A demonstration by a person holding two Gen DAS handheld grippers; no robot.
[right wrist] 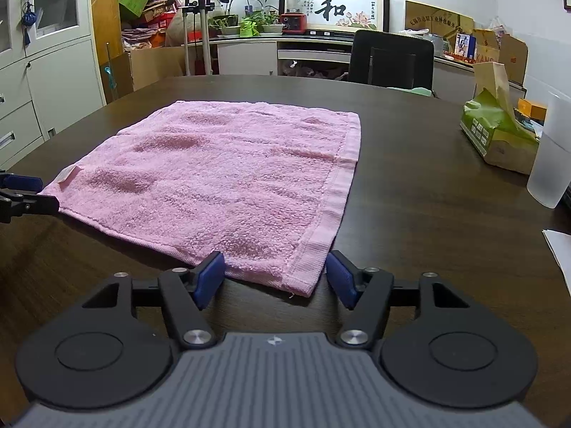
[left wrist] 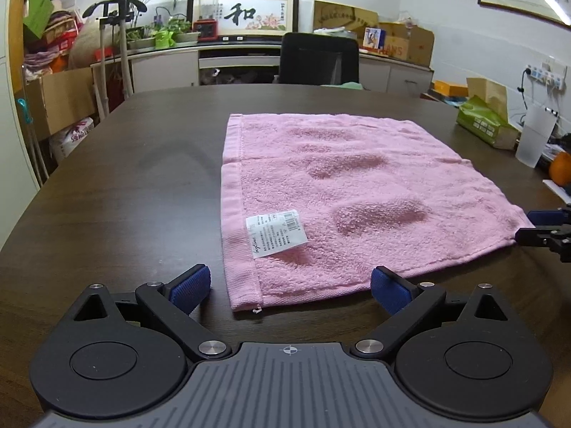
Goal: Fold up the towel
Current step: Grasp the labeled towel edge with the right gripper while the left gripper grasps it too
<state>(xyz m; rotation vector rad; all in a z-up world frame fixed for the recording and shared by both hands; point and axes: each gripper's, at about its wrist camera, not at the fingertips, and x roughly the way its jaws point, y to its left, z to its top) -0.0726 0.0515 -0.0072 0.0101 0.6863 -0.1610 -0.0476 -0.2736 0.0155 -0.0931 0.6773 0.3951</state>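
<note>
1. We start with the left gripper, low in the left wrist view. Its jaws stand wide and hold nothing, and the towel's near left corner lies between the blue pads with no pad pressing on it.
2. The pink towel lies flat on the dark table, spread from the centre of that view towards the right. A white label sits face up just inside the left hem.
3. Its long axis looks to run across the frame, near edge to far edge being the shorter way, though the fisheye bends things and we only judge that.
4. Over in the right wrist view, the right gripper is open too and grips nothing. The near right corner of the towel sits in the gap between its pads.
5. So each hand has its own near corner directly ahead and slightly below, and neither is clearly closer than the other.
6. We judge the next move to be closing on both corners, then carrying the near edge over to the far edge.
7. At the right edge, a tissue box and a frosted cup stand well clear of the towel.
</note>
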